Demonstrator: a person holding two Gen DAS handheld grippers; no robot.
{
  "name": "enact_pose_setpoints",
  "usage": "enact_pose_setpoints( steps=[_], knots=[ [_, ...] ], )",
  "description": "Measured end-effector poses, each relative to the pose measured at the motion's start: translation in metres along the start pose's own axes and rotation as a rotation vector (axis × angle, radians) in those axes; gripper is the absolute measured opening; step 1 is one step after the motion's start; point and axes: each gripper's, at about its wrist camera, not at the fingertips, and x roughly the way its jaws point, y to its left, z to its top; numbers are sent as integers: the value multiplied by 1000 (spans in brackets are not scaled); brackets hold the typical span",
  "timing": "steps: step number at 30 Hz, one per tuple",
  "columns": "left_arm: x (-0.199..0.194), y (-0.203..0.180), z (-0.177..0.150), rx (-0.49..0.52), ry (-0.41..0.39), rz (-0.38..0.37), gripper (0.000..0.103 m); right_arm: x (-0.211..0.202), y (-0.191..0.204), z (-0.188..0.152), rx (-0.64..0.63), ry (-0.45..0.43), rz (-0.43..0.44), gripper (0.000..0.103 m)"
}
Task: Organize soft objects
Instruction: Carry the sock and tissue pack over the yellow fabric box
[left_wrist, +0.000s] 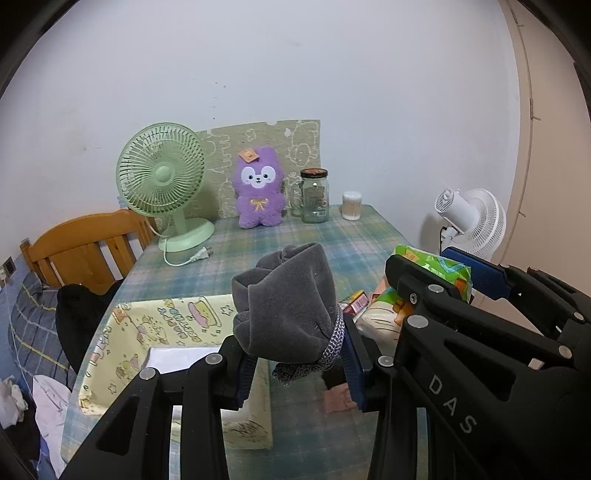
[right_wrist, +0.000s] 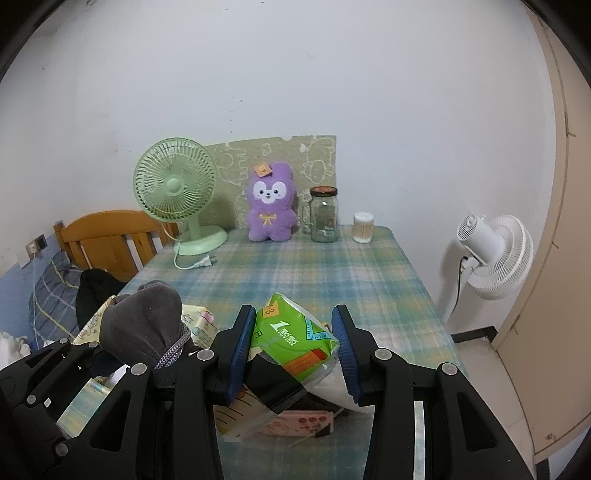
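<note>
left gripper (left_wrist: 299, 363): fingers pinching grey sock (left_wrist: 284, 306) above yellow box (left_wrist: 122, 332) | right gripper (right_wrist: 291, 354): fingers pinching green pack (right_wrist: 291, 339) over bench (right_wrist: 332, 266)

Left wrist view: lower part of grey sock (left_wrist: 284, 302) hidden between the jaws. Yellow box (left_wrist: 173, 325) partly covered by sock and gripper frame; its interior mostly unseen. Tissue pack (right_wrist: 291, 343): lower end hidden behind the jaws in right wrist view. Pink item (right_wrist: 295, 424) beneath it mostly covered, unidentifiable. Jar (left_wrist: 314, 195) contents too small to tell.
</note>
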Motion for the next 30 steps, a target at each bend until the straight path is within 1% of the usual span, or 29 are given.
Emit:
enact_pose_setpoints(
  steps=[10, 15, 20, 30],
  knots=[
    [2, 30, 3, -11, -2, 33, 42, 11, 30, 9, -31, -9, 39, 46],
    [6, 50, -2, -15, 19, 46, 42, 23, 51, 9, -56, 18, 67, 46],
    [10, 68, -6, -15, 27, 70, 42, 31, 70, 6, -71, 25, 89, 46],
    [26, 101, -18, -23, 64, 94, 42, 54, 102, 2, -101, 63, 118, 46]
  ],
)
